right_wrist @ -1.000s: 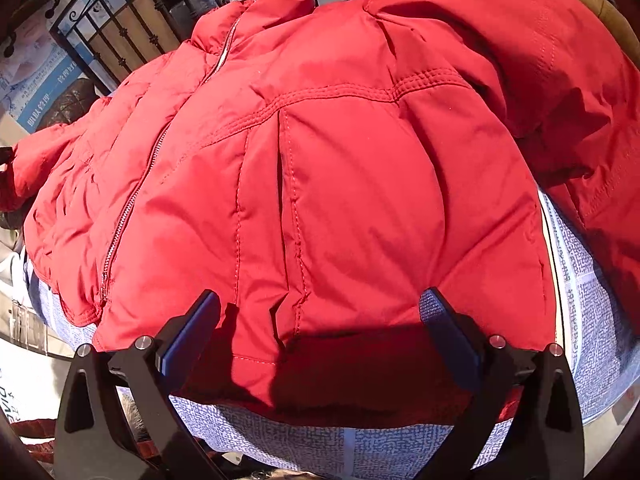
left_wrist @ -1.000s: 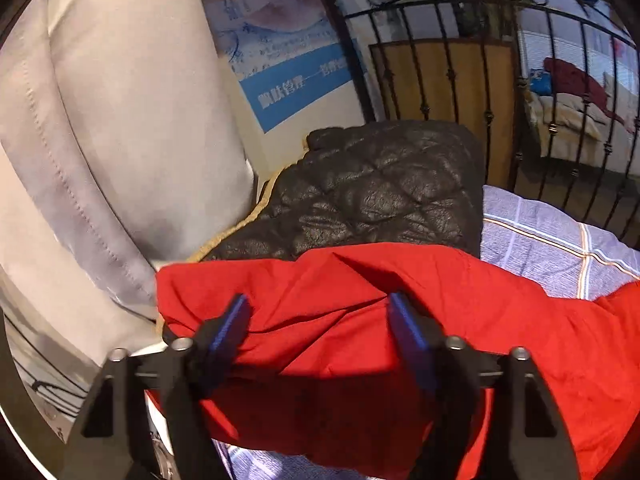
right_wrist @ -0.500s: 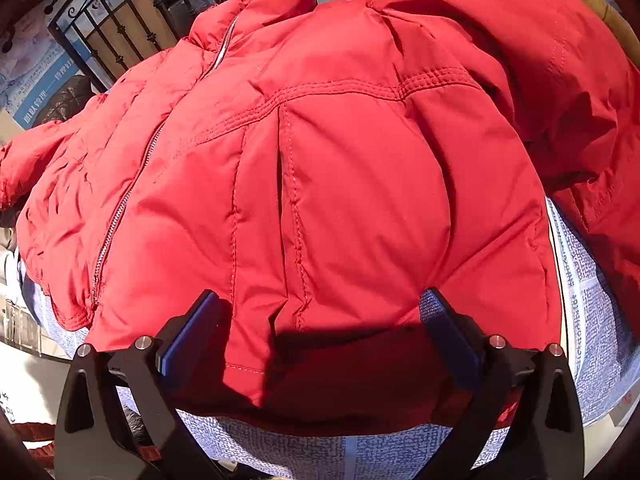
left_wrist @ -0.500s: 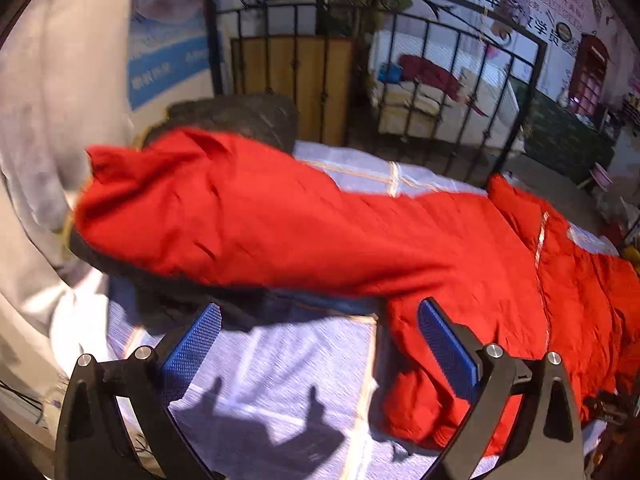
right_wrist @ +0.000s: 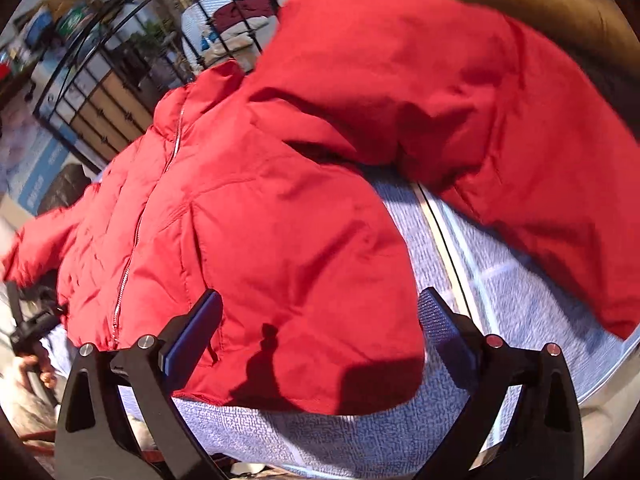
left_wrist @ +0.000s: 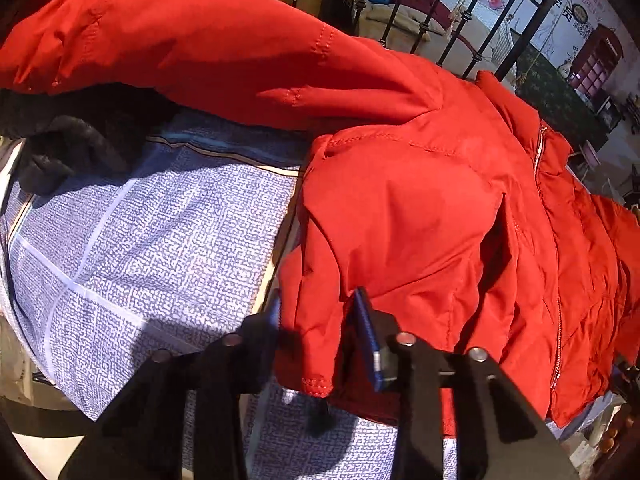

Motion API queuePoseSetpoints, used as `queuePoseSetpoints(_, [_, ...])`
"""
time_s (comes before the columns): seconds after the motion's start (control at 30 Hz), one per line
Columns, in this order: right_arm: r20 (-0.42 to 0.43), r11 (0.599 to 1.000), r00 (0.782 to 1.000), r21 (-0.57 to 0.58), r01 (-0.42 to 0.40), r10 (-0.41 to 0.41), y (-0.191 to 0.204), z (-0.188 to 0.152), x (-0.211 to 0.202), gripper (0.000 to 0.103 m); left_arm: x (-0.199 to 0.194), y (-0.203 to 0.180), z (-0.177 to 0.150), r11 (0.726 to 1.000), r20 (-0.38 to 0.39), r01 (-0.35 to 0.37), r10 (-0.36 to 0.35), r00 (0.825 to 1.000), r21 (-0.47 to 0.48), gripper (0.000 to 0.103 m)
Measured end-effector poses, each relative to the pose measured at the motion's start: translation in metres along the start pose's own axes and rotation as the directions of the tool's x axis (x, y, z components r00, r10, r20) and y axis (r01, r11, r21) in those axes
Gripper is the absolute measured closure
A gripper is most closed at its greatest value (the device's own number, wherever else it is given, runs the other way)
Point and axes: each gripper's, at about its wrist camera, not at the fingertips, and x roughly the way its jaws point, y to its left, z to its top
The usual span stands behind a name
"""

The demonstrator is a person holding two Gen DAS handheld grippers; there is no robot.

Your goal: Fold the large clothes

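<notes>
The left tongs (left_wrist: 320, 320) pinch the red jacket (left_wrist: 420, 208) hem at the blue checked bedsheet's (left_wrist: 140, 240) near edge. Only the right view shows the right tongs (right_wrist: 320, 328) spread apart around the opposite hem corner.

Red jacket (right_wrist: 304, 208) sleeve blurred, cut off at right edge

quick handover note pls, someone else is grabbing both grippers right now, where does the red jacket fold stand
Left gripper: shut on the bottom hem corner of the red jacket.
Right gripper: open, fingers either side of the opposite hem corner, gripping nothing.
The jacket lies zipped, front up, on the blue patterned sheet. Both sleeves are spread outward; one rests on a black quilted garment.
Done: jacket laid out, one hem corner gripped.
Left: no fold is visible. Probably close the right gripper on its corner, then fold sleeves and body.
</notes>
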Motion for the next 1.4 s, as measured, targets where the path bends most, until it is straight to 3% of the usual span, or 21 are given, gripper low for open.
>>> queuePoseSetpoints(0.1, [-0.053,0.999,0.999,0.035,-0.011,0.013,-0.010,-0.007,0.015,0.021,-0.002,0.007,0.009,1.000,0.015,-0.027,0.027,1.000,0.000,0.079])
queuePoseSetpoints(0.17, [-0.087,1.000,0.996,0.022,-0.004,0.006,-0.010,-0.013,0.025,0.039,0.004,0.014,0.011,0.999,-0.007,-0.010,0.010,1.000,-0.043,0.080])
queuePoseSetpoints(0.2, [-0.106,1.000,0.994,0.006,0.002,-0.001,-0.009,-0.016,0.032,0.040,0.005,0.016,0.011,0.999,-0.016,-0.004,0.003,1.000,-0.050,0.081])
queuePoseSetpoints(0.23, [-0.099,1.000,0.995,0.002,-0.004,0.005,-0.007,-0.017,0.033,0.048,0.005,0.014,0.010,0.999,-0.017,-0.011,0.010,1.000,-0.038,0.084])
queuePoseSetpoints(0.27, [-0.099,1.000,0.995,0.004,-0.020,0.020,-0.008,-0.016,0.034,0.067,0.004,0.005,0.008,1.000,-0.013,-0.029,0.028,1.000,-0.010,0.090])
queuePoseSetpoints(0.33, [-0.092,0.996,0.992,0.031,-0.080,0.082,-0.010,-0.011,0.030,0.090,-0.004,-0.007,0.005,0.999,-0.006,-0.046,0.046,0.999,0.030,0.095])
queuePoseSetpoints(0.47, [-0.012,0.991,0.992,0.049,-0.128,0.129,-0.016,0.005,-0.012,0.094,-0.033,-0.021,0.000,0.998,0.003,-0.011,0.011,1.000,0.060,0.097])
queuePoseSetpoints(0.53, [0.026,0.992,0.992,0.032,-0.122,0.121,-0.017,0.015,-0.038,0.095,-0.051,-0.028,-0.006,0.997,-0.011,0.018,-0.017,1.000,0.077,0.097])
queuePoseSetpoints(0.63, [0.040,0.998,0.999,-0.063,-0.029,0.031,-0.008,0.025,-0.069,0.095,-0.071,-0.044,-0.025,0.986,-0.031,0.021,-0.016,0.999,0.166,0.097])
queuePoseSetpoints(0.73, [0.006,0.997,0.999,-0.064,0.034,-0.033,-0.012,0.034,-0.068,0.095,-0.057,-0.051,-0.054,0.980,-0.111,0.006,0.016,0.994,0.200,0.097])
queuePoseSetpoints(0.8, [-0.036,0.997,0.996,-0.011,0.078,-0.078,-0.028,0.032,-0.050,0.092,-0.040,-0.052,-0.067,0.976,-0.131,-0.049,0.078,0.988,0.212,0.089])
queuePoseSetpoints(0.9, [-0.124,0.988,0.988,0.110,0.106,-0.092,-0.046,0.029,-0.019,0.075,-0.038,-0.053,-0.070,0.962,-0.079,-0.161,0.183,0.980,0.222,0.058])
queuePoseSetpoints(0.93, [-0.134,0.985,0.986,0.130,0.113,-0.096,-0.049,0.027,-0.014,0.066,-0.042,-0.052,-0.066,0.952,-0.056,-0.214,0.231,0.971,0.217,0.033])
queuePoseSetpoints(0.97, [-0.130,0.983,0.985,0.131,0.130,-0.113,-0.048,0.028,-0.014,0.059,-0.047,-0.049,-0.062,0.946,-0.032,-0.245,0.257,0.966,0.210,0.017])
queuePoseSetpoints(1.07, [-0.083,0.979,0.980,0.081,0.188,-0.181,-0.041,0.039,-0.031,0.046,-0.070,-0.027,-0.043,0.955,0.025,-0.267,0.266,0.964,0.127,0.015])
queuePoseSetpoints(1.13, [-0.039,0.973,0.973,0.044,0.228,-0.227,-0.034,0.046,-0.051,0.046,-0.090,-0.014,-0.030,0.964,0.061,-0.261,0.258,0.964,0.046,0.015])
queuePoseSetpoints(1.2, [0.019,0.974,0.974,-0.002,0.226,-0.225,-0.022,0.055,-0.068,0.045,-0.106,-0.014,-0.018,0.978,0.104,-0.211,0.210,0.972,-0.002,0.015])
queuePoseSetpoints(1.27, [0.073,0.978,0.978,-0.055,0.200,-0.196,0.000,0.066,-0.080,0.023,-0.103,-0.037,-0.007,0.985,0.129,-0.170,0.167,0.977,0.008,0.015])
queuePoseSetpoints(1.4, [0.054,0.978,0.995,-0.188,0.093,-0.085,0.045,0.061,-0.067,0.020,-0.085,-0.105,-0.013,0.989,0.108,-0.064,0.049,0.993,0.137,0.014])
